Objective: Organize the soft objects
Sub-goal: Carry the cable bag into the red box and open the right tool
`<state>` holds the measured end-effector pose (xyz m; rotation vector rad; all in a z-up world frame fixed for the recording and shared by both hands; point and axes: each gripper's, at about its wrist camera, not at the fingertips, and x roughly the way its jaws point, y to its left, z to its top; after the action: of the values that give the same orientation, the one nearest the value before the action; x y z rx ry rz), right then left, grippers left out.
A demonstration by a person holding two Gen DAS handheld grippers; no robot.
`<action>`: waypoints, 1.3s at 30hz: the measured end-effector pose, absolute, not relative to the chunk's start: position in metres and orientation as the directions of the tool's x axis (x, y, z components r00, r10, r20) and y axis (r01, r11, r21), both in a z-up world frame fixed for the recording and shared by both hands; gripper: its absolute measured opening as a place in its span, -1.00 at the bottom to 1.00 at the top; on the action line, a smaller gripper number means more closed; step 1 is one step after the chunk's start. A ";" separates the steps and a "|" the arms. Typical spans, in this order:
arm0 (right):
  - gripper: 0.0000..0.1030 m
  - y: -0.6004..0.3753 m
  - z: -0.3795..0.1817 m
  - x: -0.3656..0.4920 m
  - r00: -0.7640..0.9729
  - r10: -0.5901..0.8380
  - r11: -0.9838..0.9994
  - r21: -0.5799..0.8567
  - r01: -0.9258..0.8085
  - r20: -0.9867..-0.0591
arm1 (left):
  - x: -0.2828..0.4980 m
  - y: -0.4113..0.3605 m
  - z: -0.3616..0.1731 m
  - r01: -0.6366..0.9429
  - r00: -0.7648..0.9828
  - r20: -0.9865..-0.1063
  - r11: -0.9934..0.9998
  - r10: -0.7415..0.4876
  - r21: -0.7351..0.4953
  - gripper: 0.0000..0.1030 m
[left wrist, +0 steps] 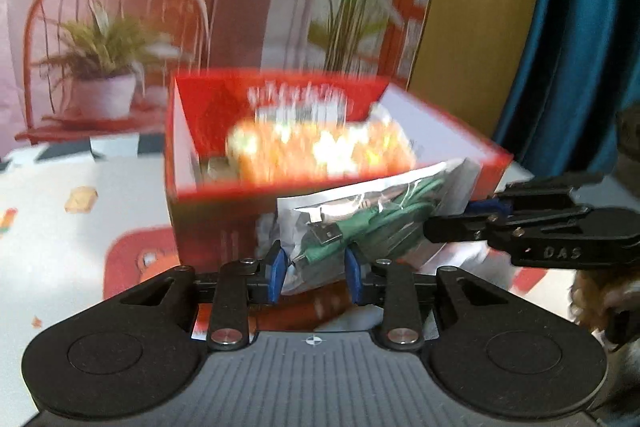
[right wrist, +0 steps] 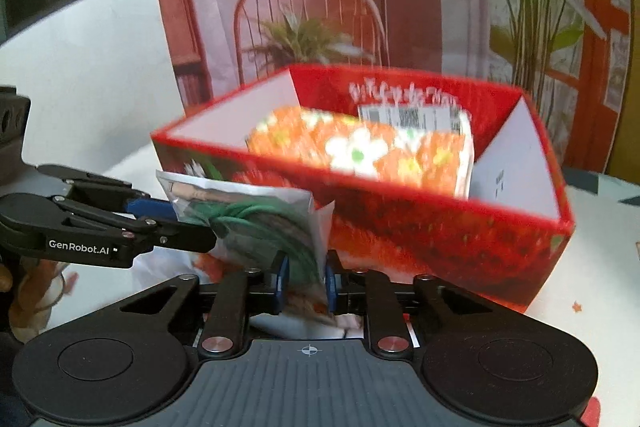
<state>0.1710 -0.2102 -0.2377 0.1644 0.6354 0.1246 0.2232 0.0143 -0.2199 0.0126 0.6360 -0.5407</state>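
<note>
Left tongs (left wrist: 314, 269): pinching one end of a clear plastic bag (left wrist: 372, 211) between the blue pads (left wrist: 277, 273); the bag fills the narrow gap between them.
Right tongs (right wrist: 306, 281): pressed onto the other end of the same bag (right wrist: 256, 215), blue pads (right wrist: 330, 283) close together with plastic between them.
Both tongs together: in the left wrist view the right tongs (left wrist: 476, 213) reach in from the right side and meet the bag's far edge; in the right wrist view the left tongs (right wrist: 176, 219) come in from the left and grip it likewise.
Bag contents: a coiled green cable (left wrist: 384, 223) with a USB plug (left wrist: 326, 233) showing through the plastic.
Bag position: held up off the bench (left wrist: 60, 251), just in front of the near wall of the red box (left wrist: 188, 211) and below its rim; whether it touches the wall cannot be told.
Red box: open-topped, standing on the bench, white inside walls, red printed outside (right wrist: 440, 243).
Inside the box: an orange soft pack with white flowers (right wrist: 360, 151), blurred, lying against the far side; a white barcode label (right wrist: 412, 117) shows behind it.
Bench cover: white cloth with small printed pictures and an orange patch (left wrist: 140, 259) just beside the box.
Backdrop: a printed scene with a red chair (left wrist: 116, 27) and potted plants (left wrist: 100, 67).
Right edge, left wrist view: blue curtain (left wrist: 576, 47).
</note>
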 end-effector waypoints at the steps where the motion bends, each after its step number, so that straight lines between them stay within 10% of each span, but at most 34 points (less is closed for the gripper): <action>1: -0.68 -0.211 -0.230 0.169 0.810 0.168 0.979 0.192 -0.070 -0.562 | 0.220 0.017 -0.209 0.485 0.686 -0.544 0.861 -0.483 -0.153 -0.36; 13: -0.68 -0.234 -0.143 0.193 0.899 0.157 0.979 0.187 -0.086 -0.410 | 0.251 0.009 -0.128 0.495 0.747 -0.402 0.846 -0.530 -0.196 -0.36; 26: -0.68 -0.285 -0.188 0.266 0.716 0.175 0.941 0.329 0.079 -0.675 | 0.351 -0.036 -0.185 0.381 0.486 -0.718 0.860 -0.498 -0.339 -0.36; 39: -0.68 -0.284 -0.235 0.287 0.566 0.150 0.936 0.301 0.182 -0.810 | 0.375 -0.056 -0.232 0.354 0.366 -0.837 0.893 -0.407 -0.279 -0.35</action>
<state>0.2872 -0.2838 -0.2355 0.3732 0.9750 -0.0190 0.3749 -0.0555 -0.2315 -0.0551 1.0920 -0.4890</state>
